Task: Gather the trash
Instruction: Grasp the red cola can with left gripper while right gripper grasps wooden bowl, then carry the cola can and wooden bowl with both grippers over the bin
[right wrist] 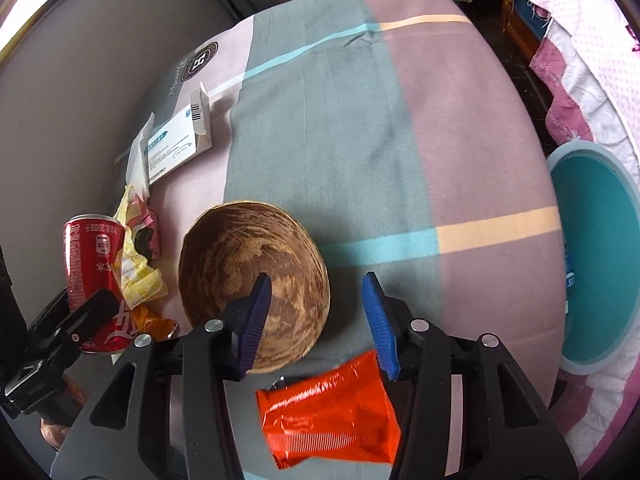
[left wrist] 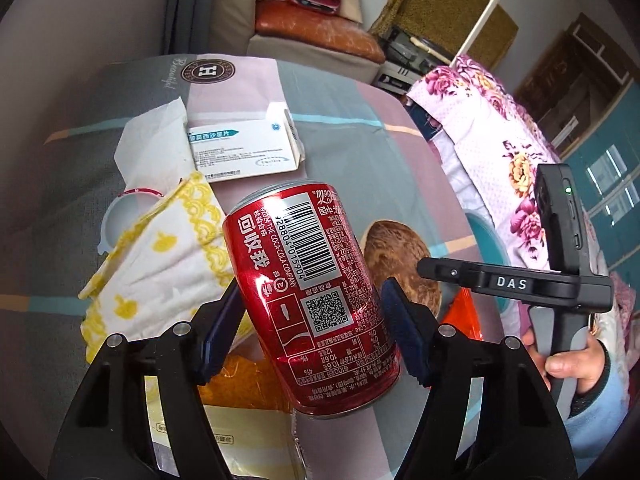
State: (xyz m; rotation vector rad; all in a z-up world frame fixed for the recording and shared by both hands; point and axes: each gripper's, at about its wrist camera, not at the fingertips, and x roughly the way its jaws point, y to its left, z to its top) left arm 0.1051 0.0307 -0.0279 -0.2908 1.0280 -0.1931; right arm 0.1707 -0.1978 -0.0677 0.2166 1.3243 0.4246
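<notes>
My left gripper (left wrist: 312, 300) is shut on a red Coca-Cola can (left wrist: 308, 292), held tilted above the bed; the can also shows in the right wrist view (right wrist: 94, 272). My right gripper (right wrist: 316, 312) is open and empty, hovering over an orange foil wrapper (right wrist: 328, 416) and beside a wooden bowl (right wrist: 252, 280). A white medicine box (left wrist: 244, 148) lies on a tissue (left wrist: 152, 136) further back. A yellow-patterned cloth (left wrist: 160, 256) lies left of the can. The teal trash bin (right wrist: 592, 256) stands on the right beside the bed.
The bed has a grey, pink and teal patterned sheet (right wrist: 360, 120). A floral quilt (left wrist: 488, 120) lies to the right. A yellow wrapper (right wrist: 136, 256) and an orange wrapper (right wrist: 156, 324) lie by the can. A sofa (left wrist: 312, 36) stands behind the bed.
</notes>
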